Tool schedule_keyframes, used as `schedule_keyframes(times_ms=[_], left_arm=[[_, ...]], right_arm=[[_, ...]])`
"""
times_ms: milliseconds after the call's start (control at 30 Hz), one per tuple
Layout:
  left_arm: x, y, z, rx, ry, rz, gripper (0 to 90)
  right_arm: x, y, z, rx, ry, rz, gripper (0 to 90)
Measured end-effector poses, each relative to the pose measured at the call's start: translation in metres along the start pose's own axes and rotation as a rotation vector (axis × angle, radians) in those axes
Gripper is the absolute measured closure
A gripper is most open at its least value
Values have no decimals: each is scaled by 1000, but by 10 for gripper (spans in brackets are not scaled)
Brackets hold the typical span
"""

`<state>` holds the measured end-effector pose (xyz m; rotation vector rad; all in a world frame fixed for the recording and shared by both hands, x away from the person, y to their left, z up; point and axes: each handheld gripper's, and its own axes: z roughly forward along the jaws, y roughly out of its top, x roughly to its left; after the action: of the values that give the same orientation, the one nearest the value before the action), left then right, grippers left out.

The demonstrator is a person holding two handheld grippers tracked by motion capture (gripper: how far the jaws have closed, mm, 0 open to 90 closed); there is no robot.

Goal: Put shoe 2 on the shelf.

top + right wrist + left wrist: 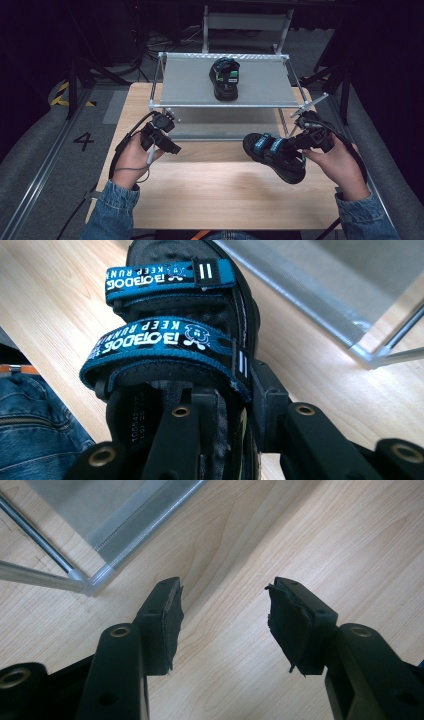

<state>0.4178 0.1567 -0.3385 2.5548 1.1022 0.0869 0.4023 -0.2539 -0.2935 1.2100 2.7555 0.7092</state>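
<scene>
While the person's forearms in blue denim sleeves reach in from the near edge of the pale wooden table (220,195), the right gripper (300,141) holds a black child's sandal with two blue printed straps (274,156) just in front of the right front corner of a low metal-framed rack with a grey flat shelf (190,82). In the right gripper view the black jaws are clamped on the sandal's side wall (240,390) near the heel, one jaw inside the footbed and one outside, probably because that rim gives a firm edge for carrying the shoe level. The sandal hangs tilted, toe pointing away from the rack's right leg, and whether its sole touches the table cannot be told. A matching black sandal with green-marked straps (225,77) already stands on the rack's shelf, slightly right of centre, which suggests the held one is meant to join it. The left gripper (161,138) waits in front of the rack's left front corner (85,582), its padded fingers (170,625) spread apart over bare wood with nothing between them. The rack's front rail and its slanting right brace stand between the held sandal and the shelf, so the shoe would need lifting over them.
</scene>
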Motion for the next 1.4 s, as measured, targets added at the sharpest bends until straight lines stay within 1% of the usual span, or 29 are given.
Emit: schedule_keyframes(times_ms=[333,467,700,900,1033,1067,1100,1167,1233,1333,1400], left_arm=[[1,-1,-1,2,1,-8,471],[2,-1,-1,4,2,-8,471],[3,-1,-2,5,4,-7,471],[5,-2,-1,4,-2,-12,471],[5,-3,-1,2,-4,-15,471],[5,-3,-1,2,-4,-15,471],[5,-3,-1,3,-1,-17,471],[6,-3,-2,5,-1,-13,471],[5,-3,-2,3,-1,-14,471],[5,-4,-3,5,0,-15,472],[6,-4,-3,2,-4,-15,471]], right_arm=[[-7,22,-37,-27,-22,10,760],[-11,30,-49,-48,-21,21,760],[-18,50,-67,-77,-30,27,762],[-24,68,-73,-86,-43,32,763],[-30,80,-74,-92,-45,50,763],[-30,80,-74,-92,-45,50,763],[-34,85,-73,-100,-47,57,763],[-36,88,-73,-106,-47,63,764],[-41,94,-71,-110,-51,76,764],[-47,104,-68,-106,-52,94,764],[-51,113,-64,-96,-62,98,764]])
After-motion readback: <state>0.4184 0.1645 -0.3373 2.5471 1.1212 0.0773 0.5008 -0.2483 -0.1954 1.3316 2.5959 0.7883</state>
